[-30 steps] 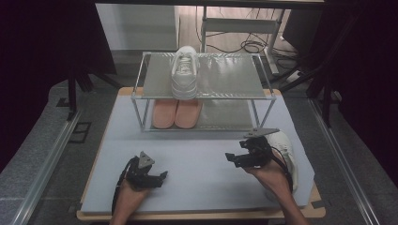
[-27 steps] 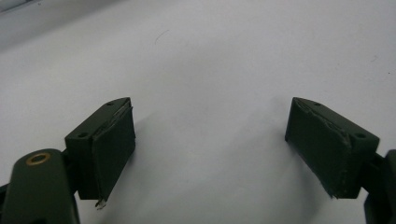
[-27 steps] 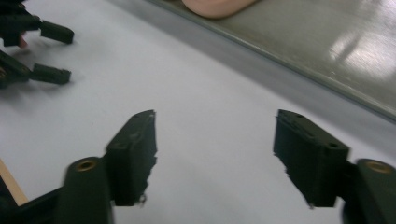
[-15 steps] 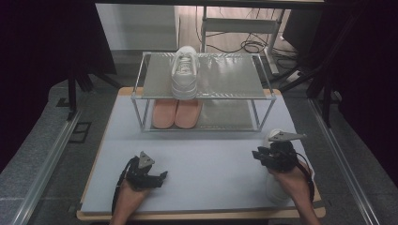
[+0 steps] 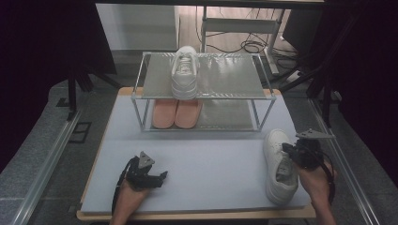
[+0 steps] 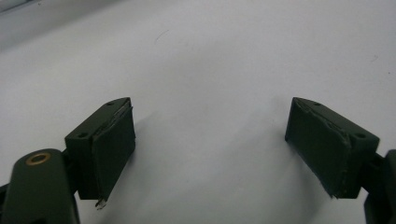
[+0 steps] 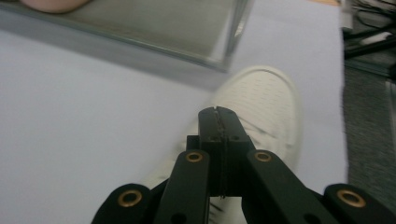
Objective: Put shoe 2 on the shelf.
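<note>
I work over a pale grey-blue mat that covers a wooden table. Dark floor and dark curtains surround it, and cables lie on the floor beyond the far edge. At the back of the mat stands a two-tier metal rack. One white shoe sits on its top shelf, and a pair of pink slippers lies on the lower shelf.

My left gripper rests low on the mat near the front left, its jaws spread wide apart with bare mat between them, as the left gripper view shows. A broad stretch of open mat runs between my two hands.

My right gripper is at the front right, its jaws pressed together, holding nothing. Just beside and under it lies a white sneaker, flat on the mat close to the right edge, toe pointing toward the rack's right leg.
</note>
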A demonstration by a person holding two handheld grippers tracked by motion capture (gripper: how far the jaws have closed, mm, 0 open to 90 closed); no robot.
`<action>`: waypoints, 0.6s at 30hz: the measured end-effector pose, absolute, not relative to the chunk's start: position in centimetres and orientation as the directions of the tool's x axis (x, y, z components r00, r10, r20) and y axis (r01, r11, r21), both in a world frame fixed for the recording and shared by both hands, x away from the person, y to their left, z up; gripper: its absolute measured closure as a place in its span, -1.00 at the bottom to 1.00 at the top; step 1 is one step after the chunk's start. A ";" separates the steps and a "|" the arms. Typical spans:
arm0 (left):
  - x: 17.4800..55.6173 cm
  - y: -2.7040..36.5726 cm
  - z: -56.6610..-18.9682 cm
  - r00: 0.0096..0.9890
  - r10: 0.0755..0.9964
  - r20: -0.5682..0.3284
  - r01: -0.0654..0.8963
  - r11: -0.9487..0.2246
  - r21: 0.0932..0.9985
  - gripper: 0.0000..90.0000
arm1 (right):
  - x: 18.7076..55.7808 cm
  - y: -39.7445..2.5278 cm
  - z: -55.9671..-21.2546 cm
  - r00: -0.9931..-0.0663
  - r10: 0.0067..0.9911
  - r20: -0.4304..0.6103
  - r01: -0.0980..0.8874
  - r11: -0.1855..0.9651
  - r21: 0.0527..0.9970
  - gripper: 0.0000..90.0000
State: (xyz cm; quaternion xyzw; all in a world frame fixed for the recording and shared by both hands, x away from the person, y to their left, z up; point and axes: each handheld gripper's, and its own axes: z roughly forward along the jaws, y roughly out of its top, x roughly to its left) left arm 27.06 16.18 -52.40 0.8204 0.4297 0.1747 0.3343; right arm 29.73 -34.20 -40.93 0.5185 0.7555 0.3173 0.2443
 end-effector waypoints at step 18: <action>27.1 16.2 -52.4 0.568 0.823 -0.002 0.588 -0.405 0.700 -0.64 | 29.9 -38.8 -46.2 -0.201 0.979 -0.029 0.698 0.164 0.697 1.00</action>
